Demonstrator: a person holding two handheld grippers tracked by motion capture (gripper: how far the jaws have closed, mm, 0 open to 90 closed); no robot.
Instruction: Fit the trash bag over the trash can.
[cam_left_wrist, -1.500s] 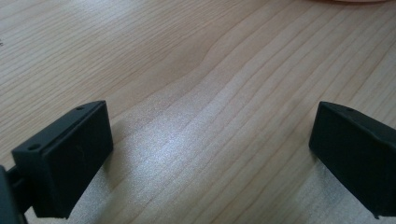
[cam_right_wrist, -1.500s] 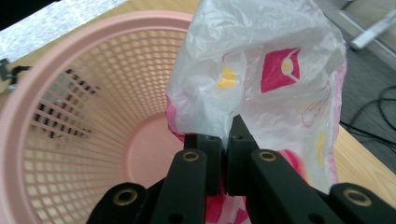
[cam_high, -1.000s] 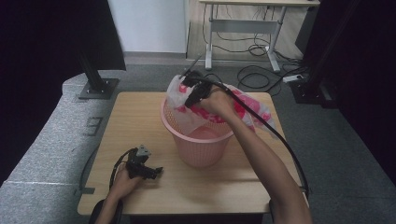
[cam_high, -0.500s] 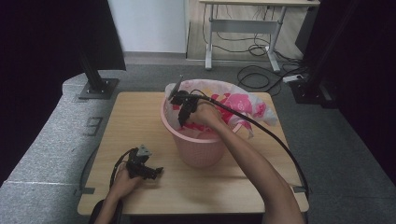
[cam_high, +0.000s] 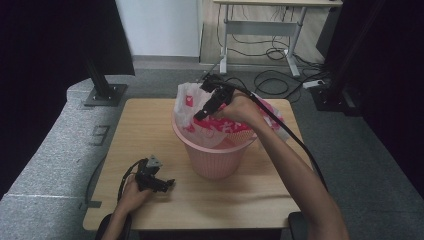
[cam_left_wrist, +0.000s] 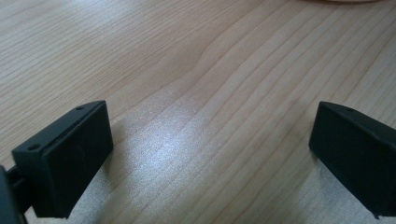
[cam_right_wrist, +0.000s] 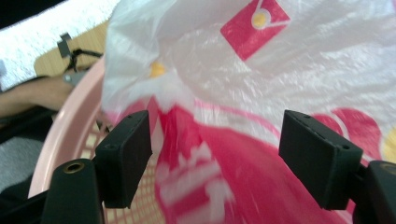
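Observation:
A pink plastic basket (cam_high: 220, 162) stands mid-table, lined with a white and red plastic bag (cam_high: 187, 100) that drapes over its far-left rim. My right gripper (cam_high: 199, 115) hangs over the basket's left side, pointing down at the bag. Its jaws have just been opening. In the right gripper view the right gripper (cam_right_wrist: 224, 163) is open, with the bag (cam_right_wrist: 280, 60) lying beyond the pads and nothing pressed between them. The basket rim (cam_right_wrist: 65, 140) curves at the left. My left gripper (cam_high: 169, 183) rests on the table at the front left. It is open over bare wood (cam_left_wrist: 210, 158).
The wooden table (cam_high: 150, 125) has a grey padded surface (cam_high: 55, 150) along its left edge. Black stands (cam_high: 102, 90) rise at the left and right. A desk frame and floor cables (cam_high: 270, 80) lie beyond the far edge.
The right gripper dipped to the basket's left rim with the bag, then opened, let go of the plastic and drew back up a little. The left hand stayed still.

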